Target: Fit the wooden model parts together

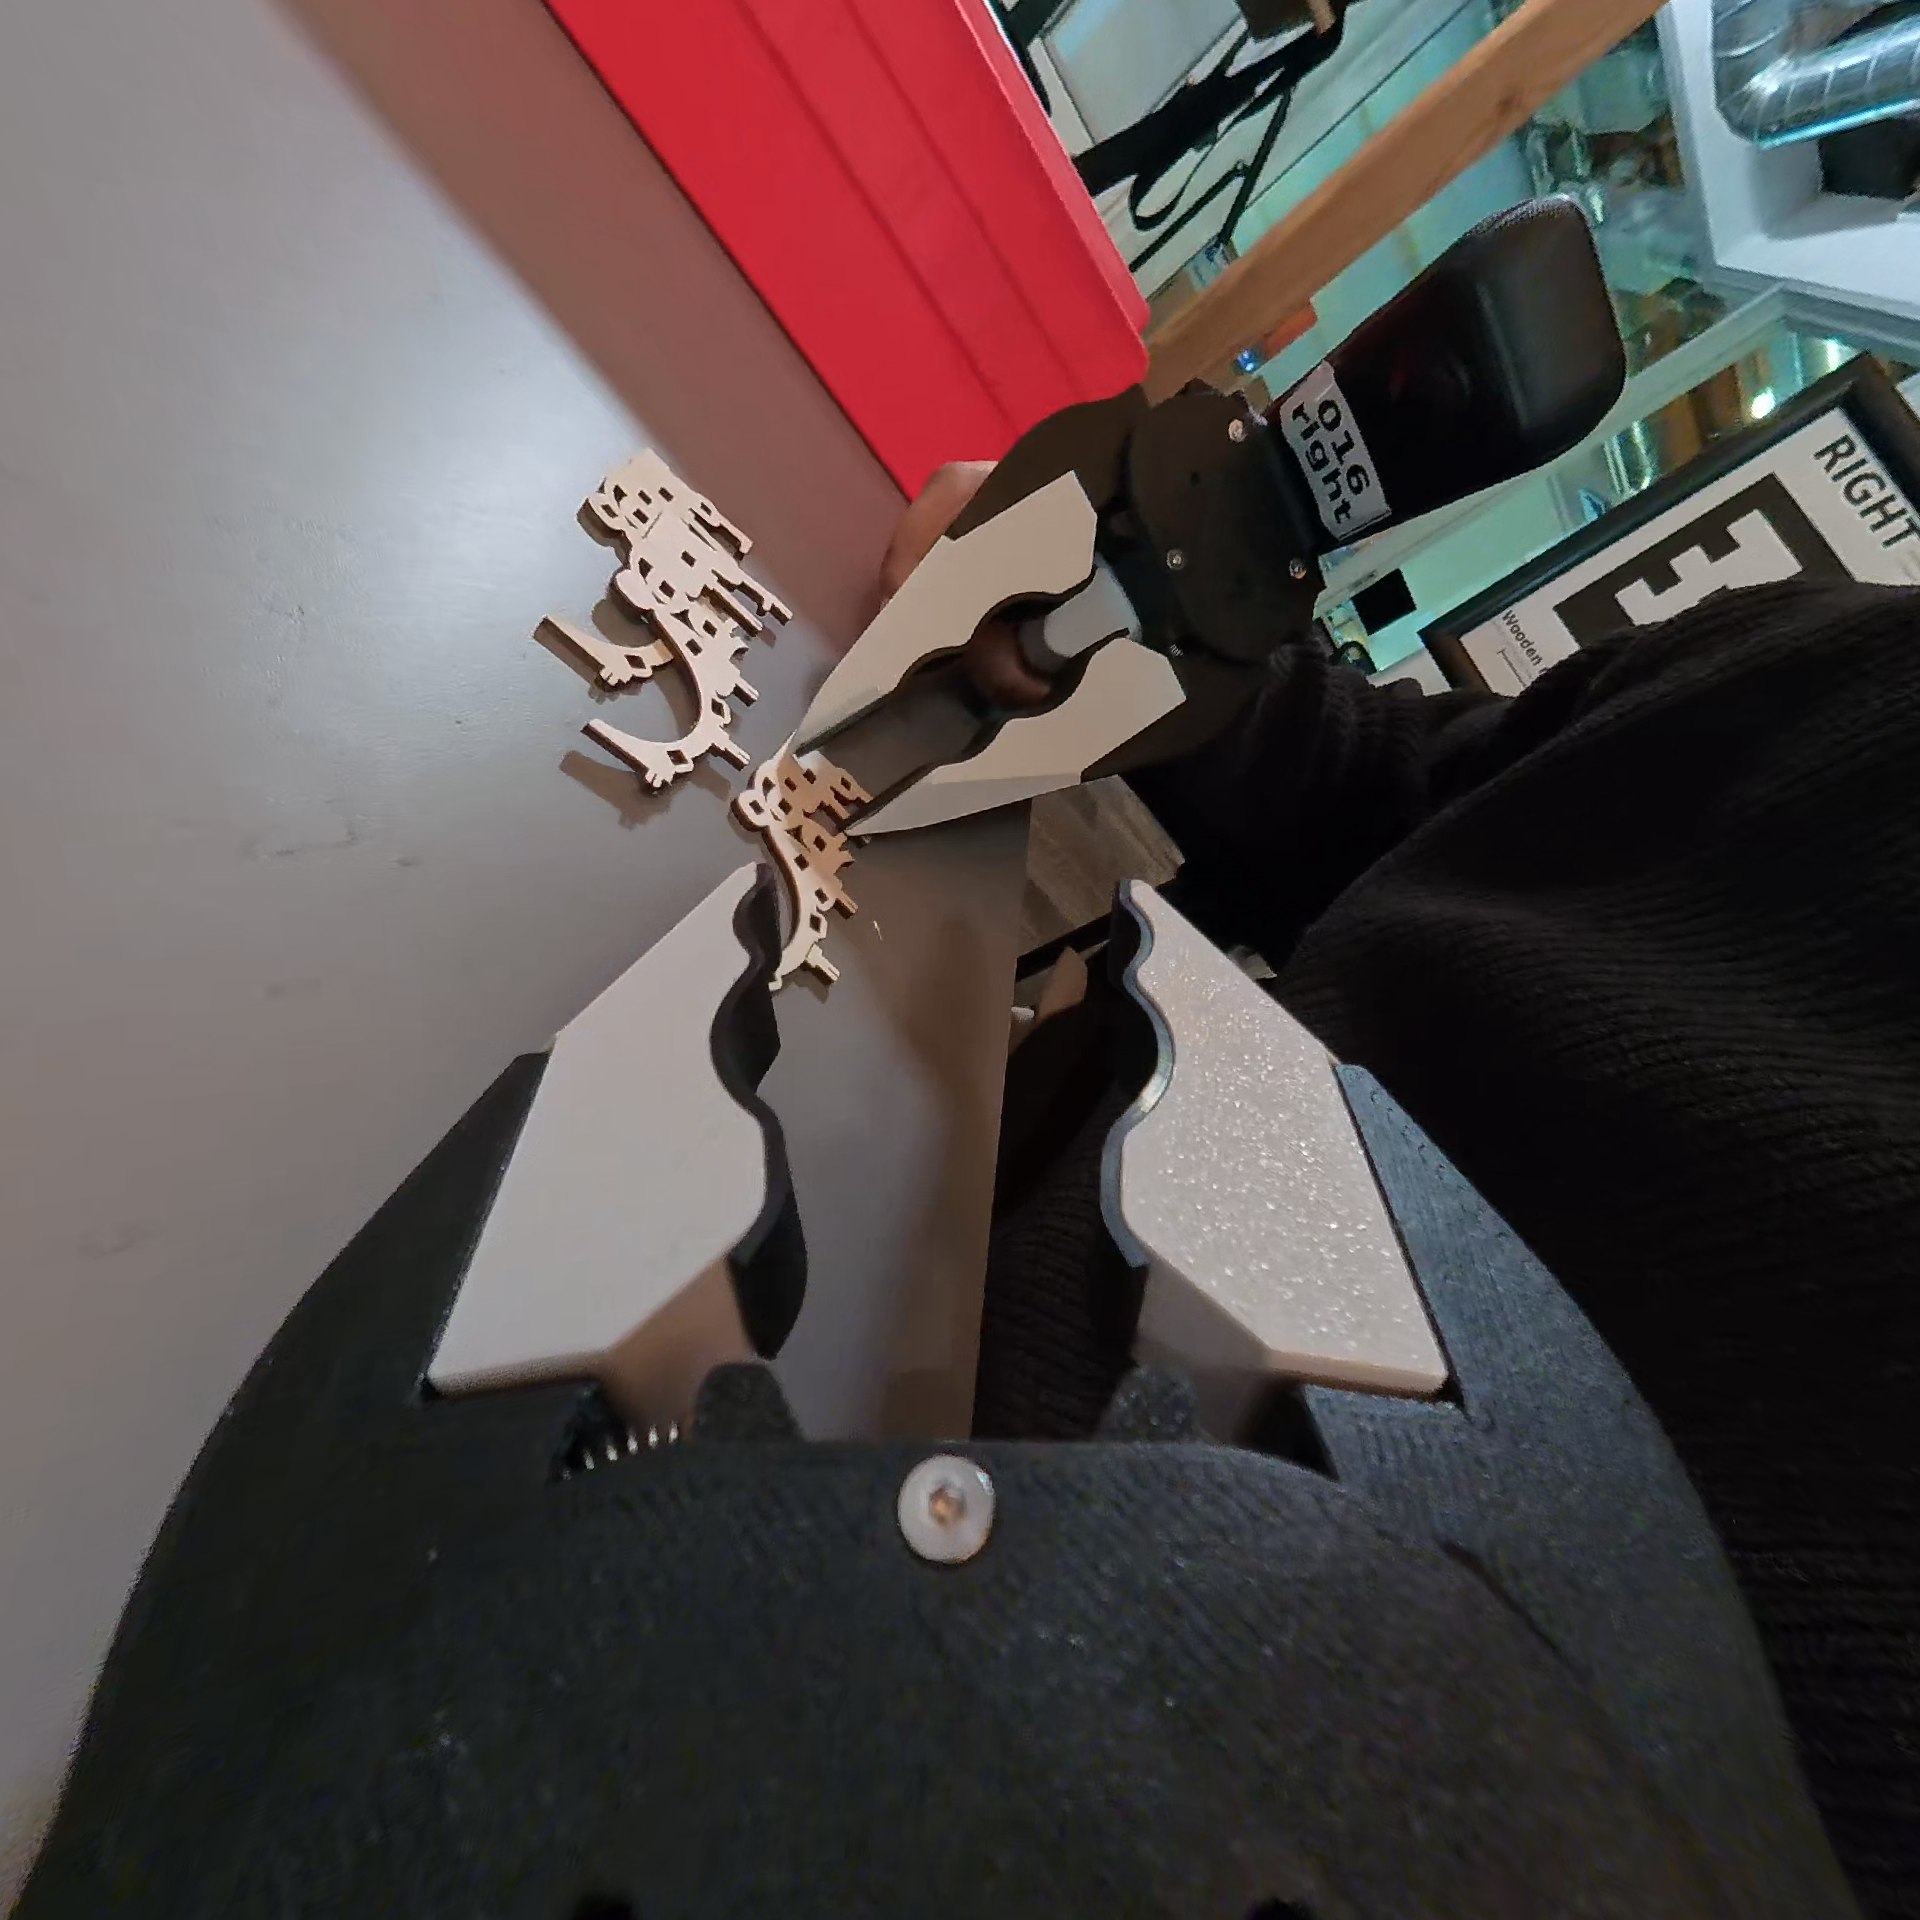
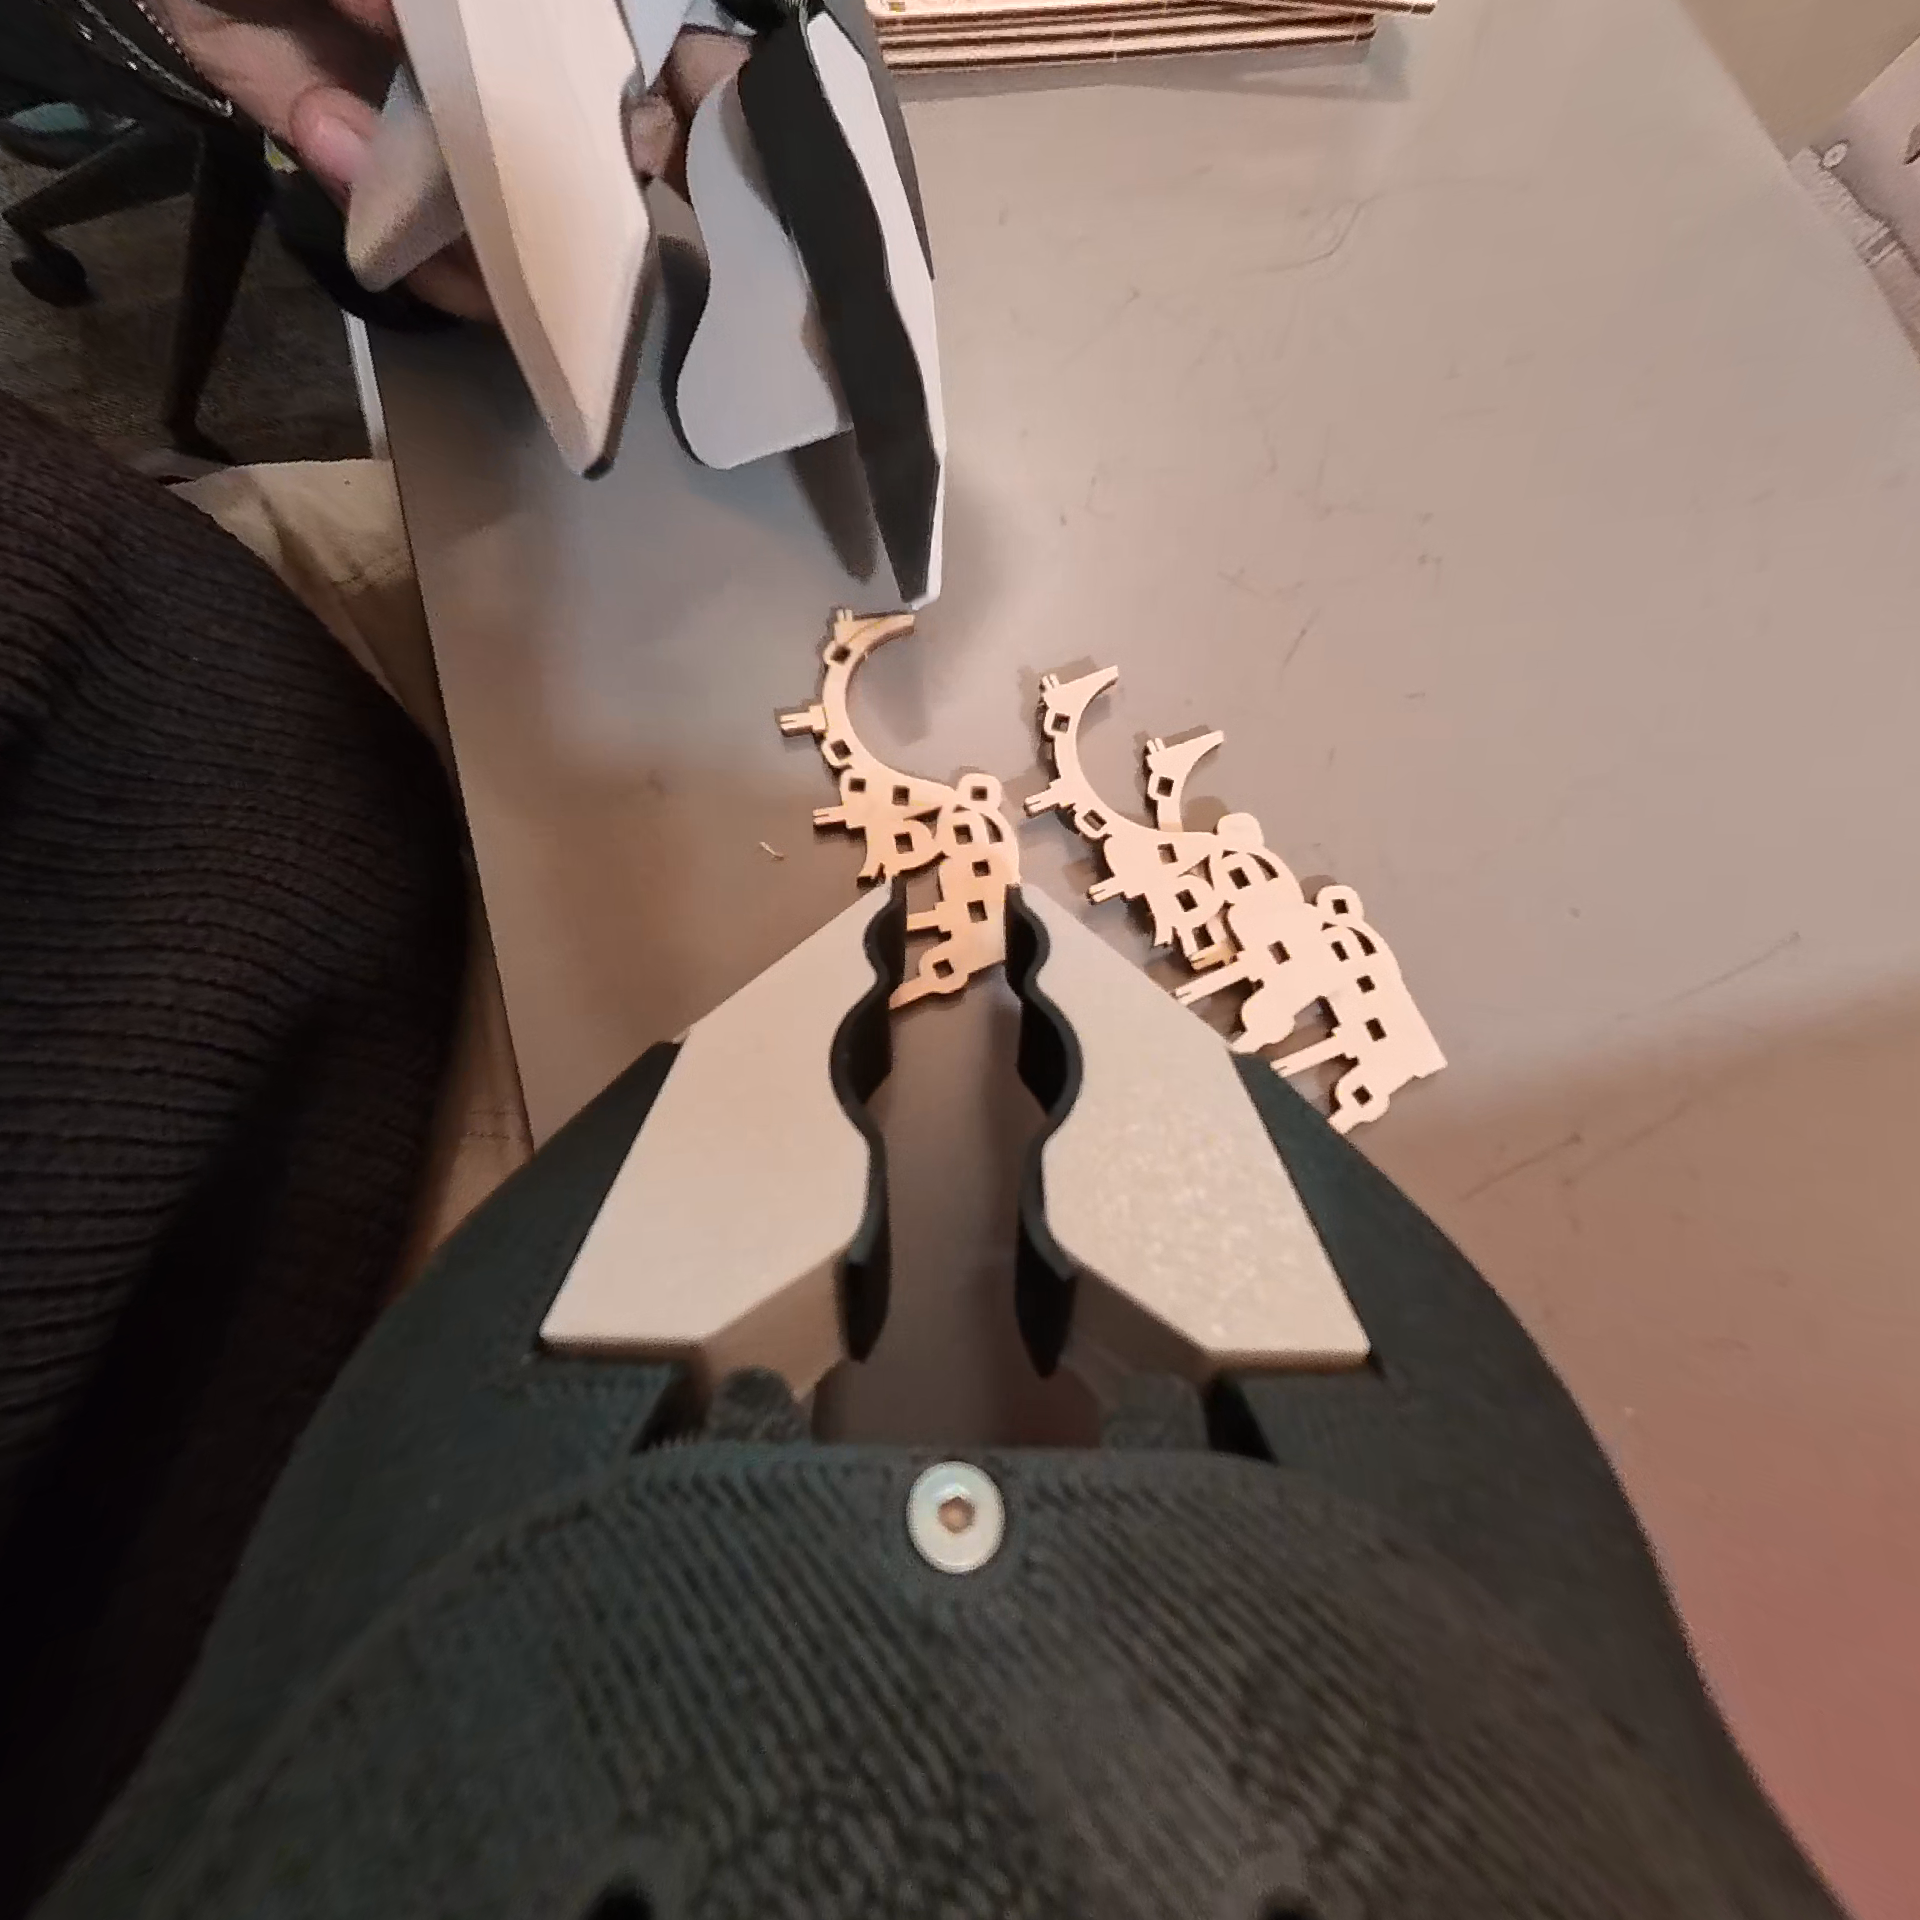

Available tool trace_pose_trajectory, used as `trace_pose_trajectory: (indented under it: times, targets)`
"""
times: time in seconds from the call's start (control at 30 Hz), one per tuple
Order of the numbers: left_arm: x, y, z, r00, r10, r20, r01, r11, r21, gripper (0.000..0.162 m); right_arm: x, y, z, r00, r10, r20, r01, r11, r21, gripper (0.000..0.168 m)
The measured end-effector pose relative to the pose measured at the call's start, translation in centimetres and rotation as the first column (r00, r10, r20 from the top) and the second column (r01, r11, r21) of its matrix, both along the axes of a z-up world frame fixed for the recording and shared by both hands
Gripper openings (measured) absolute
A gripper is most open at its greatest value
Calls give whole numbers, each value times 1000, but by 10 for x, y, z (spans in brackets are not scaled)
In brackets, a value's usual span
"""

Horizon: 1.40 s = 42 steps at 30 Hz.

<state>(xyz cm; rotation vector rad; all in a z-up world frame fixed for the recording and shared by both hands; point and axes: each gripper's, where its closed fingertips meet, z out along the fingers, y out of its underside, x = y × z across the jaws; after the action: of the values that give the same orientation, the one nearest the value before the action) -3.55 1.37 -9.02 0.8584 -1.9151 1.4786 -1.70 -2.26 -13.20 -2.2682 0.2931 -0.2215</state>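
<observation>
Two flat wooden model parts lie overlapped on the grey table (image 2: 1403, 416) near its edge. One is a curved part (image 2: 847, 717) with tabs and square holes. The other is a holed part (image 2: 961, 883) lying partly over it. My right gripper (image 2: 954, 902) has its fingertips closed against this holed part's two sides; it also shows in the left wrist view (image 1: 831, 790). My left gripper (image 1: 940, 891) is open wide and empty, with one fingertip (image 2: 914, 582) beside the curved part's (image 1: 800, 914) end.
A pile of several more wooden parts (image 2: 1247, 925) lies just right of the held one, and shows in the left wrist view (image 1: 675, 613). A stack of plywood sheets (image 2: 1122, 21) sits at the far edge. A red box (image 1: 883, 208) stands beside the table. A person's dark sweater (image 1: 1558, 987) is close. Left tips to right tips: about 7 cm.
</observation>
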Motion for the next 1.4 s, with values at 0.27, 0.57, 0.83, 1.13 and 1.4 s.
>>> trace_pose_trajectory:
  times: [0.27, 0.57, 0.83, 1.13, 1.4]
  targets:
    - [2, 1, -1, 999, 8, -36, -8, 1000, -8, 63, 0, 0, 0, 1000, 0, 1, 0, 1000, -1, 17]
    - [3, 0, -3, 999, 11, -37, -11, 1000, 2, 63, 1, 1, 2, 1000, -8, 8, 8, 1000, 6, 19]
    - [3, 0, -4, 999, 13, -37, -13, 1000, 12, 63, 16, -4, 14, 995, -86, 51, 84, 995, 48, 21]
    - [3, 0, -5, 999, 12, -42, -11, 1000, 14, 63, 40, -20, 14, 971, -226, 78, 224, 974, 33, 24]
    - [3, 0, -6, 999, 10, -46, -9, 1000, 20, 63, 43, -23, 11, 966, -252, 54, 251, 968, 27, 26]
